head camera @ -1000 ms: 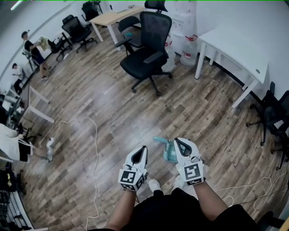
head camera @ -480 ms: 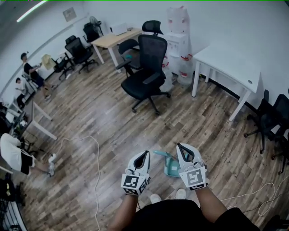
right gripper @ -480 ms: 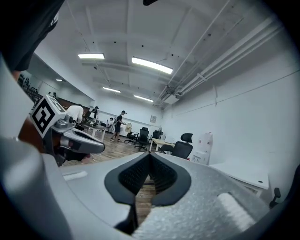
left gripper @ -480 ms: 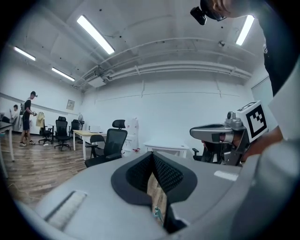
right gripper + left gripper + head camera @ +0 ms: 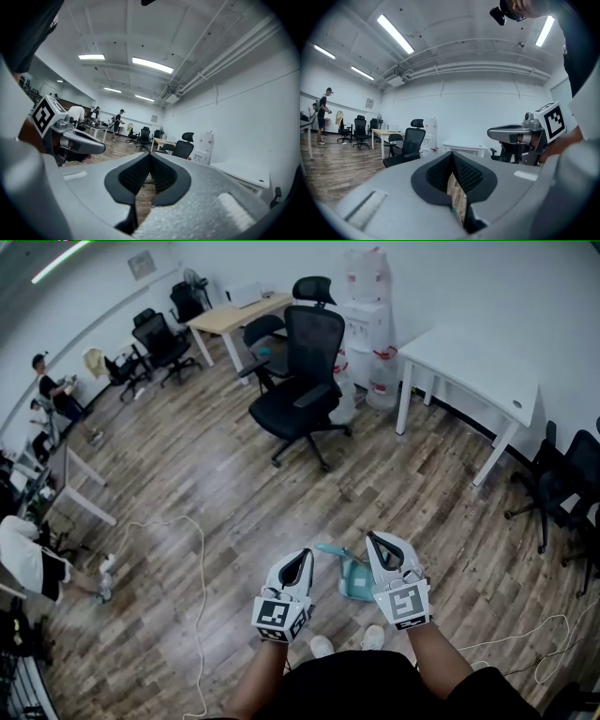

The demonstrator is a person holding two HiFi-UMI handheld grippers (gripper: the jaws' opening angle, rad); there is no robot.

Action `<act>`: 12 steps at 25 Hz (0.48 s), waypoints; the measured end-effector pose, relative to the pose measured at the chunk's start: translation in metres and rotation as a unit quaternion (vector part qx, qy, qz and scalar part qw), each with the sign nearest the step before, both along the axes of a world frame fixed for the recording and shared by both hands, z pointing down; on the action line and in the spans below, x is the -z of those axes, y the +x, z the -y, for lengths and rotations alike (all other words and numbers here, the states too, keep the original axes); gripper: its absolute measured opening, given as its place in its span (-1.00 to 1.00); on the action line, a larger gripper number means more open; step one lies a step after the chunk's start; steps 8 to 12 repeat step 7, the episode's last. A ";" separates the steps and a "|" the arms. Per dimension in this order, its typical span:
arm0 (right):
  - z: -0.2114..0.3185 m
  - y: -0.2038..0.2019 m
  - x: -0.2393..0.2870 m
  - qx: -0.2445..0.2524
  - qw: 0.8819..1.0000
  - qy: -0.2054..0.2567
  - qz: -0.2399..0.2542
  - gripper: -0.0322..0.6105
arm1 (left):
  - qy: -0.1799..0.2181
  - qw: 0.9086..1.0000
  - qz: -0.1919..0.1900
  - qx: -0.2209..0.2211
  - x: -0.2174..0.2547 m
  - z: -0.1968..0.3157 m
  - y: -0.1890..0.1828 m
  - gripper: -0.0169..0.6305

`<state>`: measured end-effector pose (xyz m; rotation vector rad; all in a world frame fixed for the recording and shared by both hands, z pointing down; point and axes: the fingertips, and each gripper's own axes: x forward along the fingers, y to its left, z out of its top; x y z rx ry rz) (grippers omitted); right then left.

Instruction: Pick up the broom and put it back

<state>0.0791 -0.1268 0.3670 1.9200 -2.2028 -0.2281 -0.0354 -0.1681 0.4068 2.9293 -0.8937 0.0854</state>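
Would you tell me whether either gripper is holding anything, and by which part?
Nothing is held: the left gripper and right gripper are both shut on nothing. The teal dustpan sits on the floor below them.

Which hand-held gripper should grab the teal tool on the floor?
Right, likely. The right hand-held gripper appears beside the teal tool in head view; the left hand-held gripper is farther off. Both are shut; open first.

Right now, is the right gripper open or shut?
Shut and empty. In its own view the right gripper has its jaws meeting at the tips, with only wood floor showing through the gap below.
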 end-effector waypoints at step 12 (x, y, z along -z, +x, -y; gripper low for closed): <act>-0.002 -0.001 -0.001 -0.003 1.000 -0.003 -0.001 -0.89 | -0.001 1.000 0.000 -0.003 0.001 -0.004 -0.003 -0.89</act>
